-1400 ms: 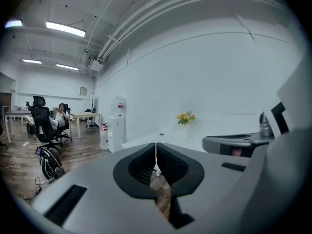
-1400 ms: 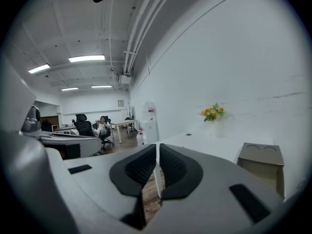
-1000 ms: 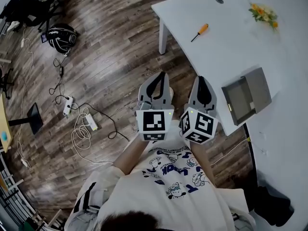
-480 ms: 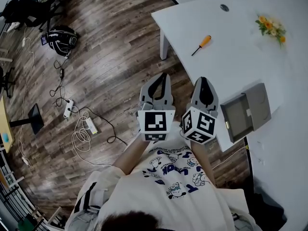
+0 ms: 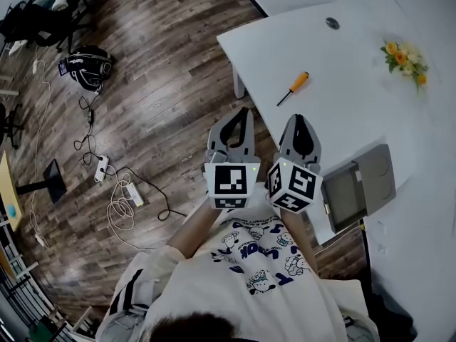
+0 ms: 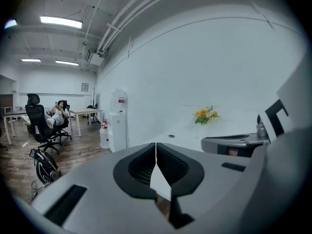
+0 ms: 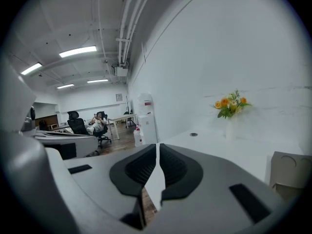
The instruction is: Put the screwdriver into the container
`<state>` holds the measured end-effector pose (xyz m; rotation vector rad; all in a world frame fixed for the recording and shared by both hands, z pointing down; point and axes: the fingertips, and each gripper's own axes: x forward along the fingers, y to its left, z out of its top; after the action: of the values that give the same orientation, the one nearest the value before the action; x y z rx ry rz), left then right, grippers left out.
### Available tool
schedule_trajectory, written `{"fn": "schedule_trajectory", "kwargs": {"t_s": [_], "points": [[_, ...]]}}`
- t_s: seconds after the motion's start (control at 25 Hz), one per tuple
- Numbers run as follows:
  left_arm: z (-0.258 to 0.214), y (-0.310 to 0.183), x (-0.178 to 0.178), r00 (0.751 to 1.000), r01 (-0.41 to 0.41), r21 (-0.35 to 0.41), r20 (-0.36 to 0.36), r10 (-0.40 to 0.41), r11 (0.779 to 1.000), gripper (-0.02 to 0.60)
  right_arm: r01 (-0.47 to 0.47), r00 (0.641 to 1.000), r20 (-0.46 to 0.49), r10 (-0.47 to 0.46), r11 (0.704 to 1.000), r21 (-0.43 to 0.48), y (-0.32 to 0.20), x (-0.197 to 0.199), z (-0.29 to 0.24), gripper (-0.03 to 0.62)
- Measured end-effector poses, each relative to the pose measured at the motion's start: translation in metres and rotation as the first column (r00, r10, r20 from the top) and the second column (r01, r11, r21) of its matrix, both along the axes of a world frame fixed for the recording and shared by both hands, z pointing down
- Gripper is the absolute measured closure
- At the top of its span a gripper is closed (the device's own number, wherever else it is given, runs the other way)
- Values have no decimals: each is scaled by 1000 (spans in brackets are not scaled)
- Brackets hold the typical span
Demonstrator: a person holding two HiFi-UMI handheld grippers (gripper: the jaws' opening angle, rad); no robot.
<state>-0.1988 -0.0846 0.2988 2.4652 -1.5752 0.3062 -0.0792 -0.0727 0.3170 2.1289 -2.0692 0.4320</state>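
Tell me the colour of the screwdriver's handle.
Orange. The screwdriver has a dark shaft, and the head view shows it best, lying on the white table.

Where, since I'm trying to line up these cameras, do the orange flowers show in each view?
Head view: flowers at upper right, on the white table.
Left gripper view: flowers right of centre, mid-height.
Right gripper view: flowers right of centre, mid-height.
Shared landmark: the dark round cap in the tabletop, left of the flowers in all three views.

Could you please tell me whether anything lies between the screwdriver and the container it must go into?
Nothing visible does: only bare table lies between the screwdriver and the container; the flowers stand well aside.
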Motion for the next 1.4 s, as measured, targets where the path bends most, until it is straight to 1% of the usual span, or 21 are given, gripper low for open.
{"fn": "schedule_trajectory", "kwargs": {"t_s": [0.24,0.48,0.72,1.0,1.4], "points": [[2,-33,16,1000,1,0,5,-1,1000,561,-4,1000,10,4,1000,-13,-33,16,6,554],[7,-55,25,1000,15,-14,5,-15,1000,561,-15,1000,5,15,1000,-28,-56,31,13,554],[11,-74,26,1000,8,-29,15,-8,1000,561,-30,1000,8,30,998,-46,-73,34,17,554],[18,-101,27,999,-26,-48,19,27,998,561,-58,998,8,59,996,-69,-98,33,23,554],[30,-151,45,993,-117,-85,15,118,990,561,-145,989,-3,146,981,-127,-131,46,42,553]]}}
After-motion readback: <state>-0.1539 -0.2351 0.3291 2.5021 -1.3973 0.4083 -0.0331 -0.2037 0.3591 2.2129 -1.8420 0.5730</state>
